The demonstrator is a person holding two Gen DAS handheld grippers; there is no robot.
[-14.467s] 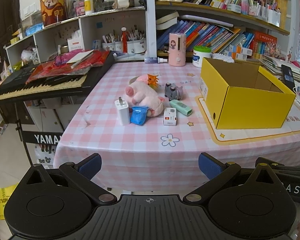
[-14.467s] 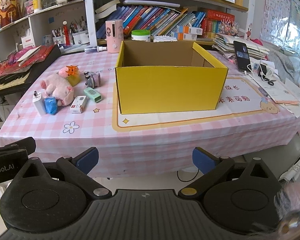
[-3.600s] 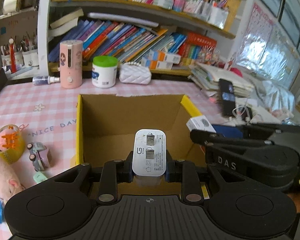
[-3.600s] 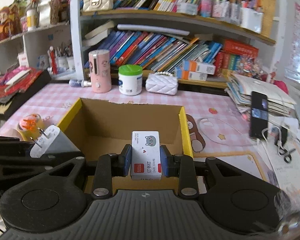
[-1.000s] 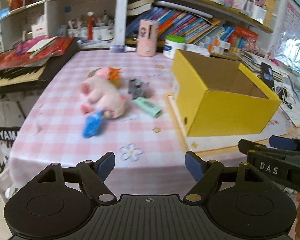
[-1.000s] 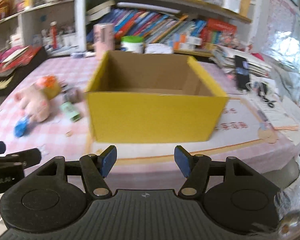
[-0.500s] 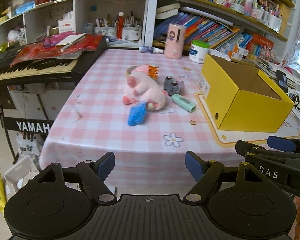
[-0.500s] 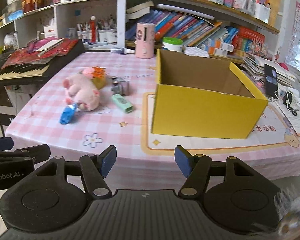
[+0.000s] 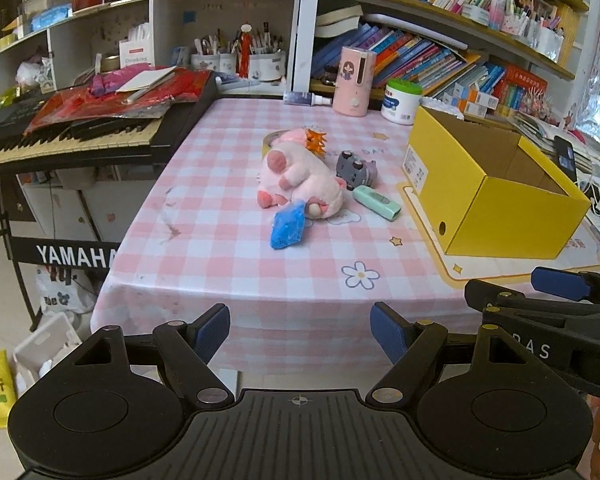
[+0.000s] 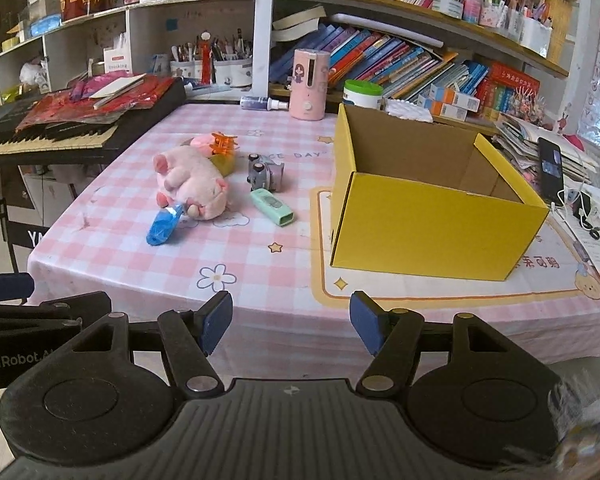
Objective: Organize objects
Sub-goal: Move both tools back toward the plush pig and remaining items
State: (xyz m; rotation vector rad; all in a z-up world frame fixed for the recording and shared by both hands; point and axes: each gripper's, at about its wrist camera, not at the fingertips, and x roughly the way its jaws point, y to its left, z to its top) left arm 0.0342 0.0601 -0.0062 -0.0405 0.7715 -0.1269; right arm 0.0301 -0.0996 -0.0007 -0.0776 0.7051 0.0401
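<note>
**Inspector A:** Both grippers are hanging off the near edge of the pink checked tabletop (image 9: 228, 280). Left gripper (image 9: 300, 330) and right gripper (image 10: 291, 318) are standing open, carrying nothing.

**Inspector B:** The open yellow cardboard box (image 10: 432, 216) is sitting toward the right edge. The pink plush pig (image 9: 300, 180), blue wrapped packet (image 9: 287, 226) and mint-green plastic case (image 10: 272, 207) are lying mid-tabletop, awaiting collection. Judged next: reaching forward and closing on one.

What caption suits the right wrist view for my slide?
Open right gripper, empty, faces the pink checked table: pink plush pig left, open yellow cardboard box right.
</note>
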